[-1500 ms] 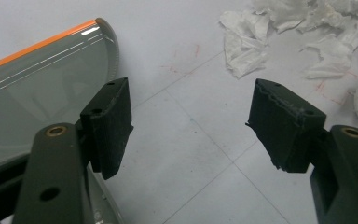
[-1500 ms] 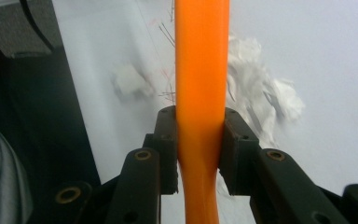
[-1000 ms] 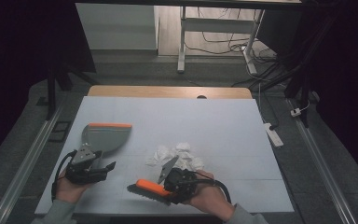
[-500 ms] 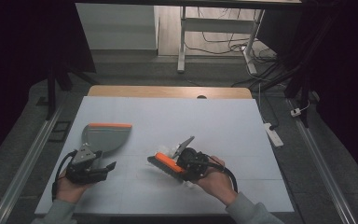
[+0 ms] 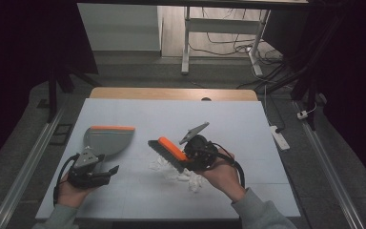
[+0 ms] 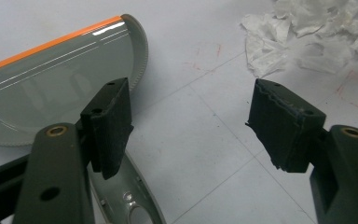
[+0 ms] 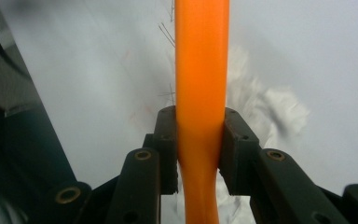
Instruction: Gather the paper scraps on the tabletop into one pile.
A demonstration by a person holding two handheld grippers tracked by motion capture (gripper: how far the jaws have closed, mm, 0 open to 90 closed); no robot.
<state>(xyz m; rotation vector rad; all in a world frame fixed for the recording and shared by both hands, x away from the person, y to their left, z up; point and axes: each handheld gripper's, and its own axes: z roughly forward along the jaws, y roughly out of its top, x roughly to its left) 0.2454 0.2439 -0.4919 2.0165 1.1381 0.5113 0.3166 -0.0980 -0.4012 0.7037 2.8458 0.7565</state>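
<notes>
Brush (image 7: 201, 70) betw. right gripper (image 7: 200, 149) jaws.

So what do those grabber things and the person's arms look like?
Each gripper is black. The left gripper and the right gripper each carry a grey three-cornered plate on top and trail a black cable looping by the wrist. Up close, the jaws have rough black pads on arms with brass-coloured rivets. The sleeves are grey.

No text, label, brand or number can be read anywhere, though the dim high view may hide small print.
</notes>
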